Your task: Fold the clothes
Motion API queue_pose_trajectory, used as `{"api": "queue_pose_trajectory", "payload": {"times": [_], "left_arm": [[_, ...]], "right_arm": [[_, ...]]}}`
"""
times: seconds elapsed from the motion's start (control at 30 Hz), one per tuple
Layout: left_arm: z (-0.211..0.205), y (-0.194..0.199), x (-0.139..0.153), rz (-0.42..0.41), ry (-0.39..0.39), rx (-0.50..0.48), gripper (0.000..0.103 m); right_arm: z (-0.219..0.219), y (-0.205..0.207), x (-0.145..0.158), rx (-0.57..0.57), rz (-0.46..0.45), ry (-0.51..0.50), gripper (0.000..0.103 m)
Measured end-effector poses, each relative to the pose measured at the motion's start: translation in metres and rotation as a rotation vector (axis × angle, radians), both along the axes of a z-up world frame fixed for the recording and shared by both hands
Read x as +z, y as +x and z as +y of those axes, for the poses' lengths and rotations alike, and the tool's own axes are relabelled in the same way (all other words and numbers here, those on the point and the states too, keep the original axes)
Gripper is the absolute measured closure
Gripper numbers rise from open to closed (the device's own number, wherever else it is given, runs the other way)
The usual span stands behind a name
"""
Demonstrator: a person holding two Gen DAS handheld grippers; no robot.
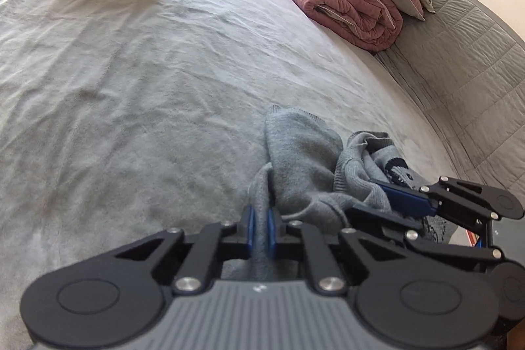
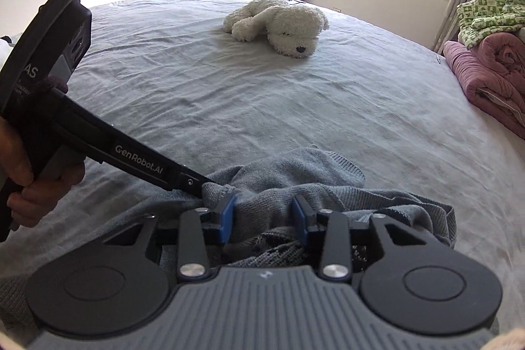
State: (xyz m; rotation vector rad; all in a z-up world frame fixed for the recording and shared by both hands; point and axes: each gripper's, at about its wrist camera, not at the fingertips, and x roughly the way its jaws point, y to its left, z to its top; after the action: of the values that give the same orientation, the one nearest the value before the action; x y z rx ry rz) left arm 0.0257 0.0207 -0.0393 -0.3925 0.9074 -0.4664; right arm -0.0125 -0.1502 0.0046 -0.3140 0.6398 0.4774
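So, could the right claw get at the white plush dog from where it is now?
Probably not straight away. The right claw has grey sweater bunched between its pads, and the plush dog lies well across the bed. The sheet between them is bare, so only the cloth and the gap hinder it.

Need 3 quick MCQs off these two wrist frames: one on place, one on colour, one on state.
1. Where does the plush dog lie?
A. on the bed sheet
B. on the pink quilt
C. on the windowsill

2. What colour is the sweater at the grippers?
A. green
B. grey
C. pink

3. How does the left gripper stand?
A. wide open, nothing between
B. out of view
C. shut on a fold of sweater

Key: 1 A, the dog rests on bare sheet far from the quilt; 2 B, grey knit shows; 3 C, blue pads pinch the cloth.
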Motion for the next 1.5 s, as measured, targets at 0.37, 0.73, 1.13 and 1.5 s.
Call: {"api": "queue_pose_trajectory", "payload": {"times": [0.37,0.73,1.13,1.5], "left_arm": [[0.005,-0.015,0.027,-0.118,0.034,0.086,0.099],[0.036,-0.037,0.052,-0.228,0.106,0.235,0.099],[0.096,-0.056,0.053,-0.224,0.244,0.422,0.099],[0.134,-0.055,0.046,-0.202,0.348,0.548,0.099]], "right_arm": [[-0.026,0.012,0.028,-0.244,-0.102,0.131,0.089],[-0.004,0.020,0.062,-0.267,-0.219,0.133,0.089],[0.049,0.082,0.080,-0.240,-0.247,0.193,0.089],[0.111,0.155,0.064,-0.204,-0.174,0.223,0.090]]}}
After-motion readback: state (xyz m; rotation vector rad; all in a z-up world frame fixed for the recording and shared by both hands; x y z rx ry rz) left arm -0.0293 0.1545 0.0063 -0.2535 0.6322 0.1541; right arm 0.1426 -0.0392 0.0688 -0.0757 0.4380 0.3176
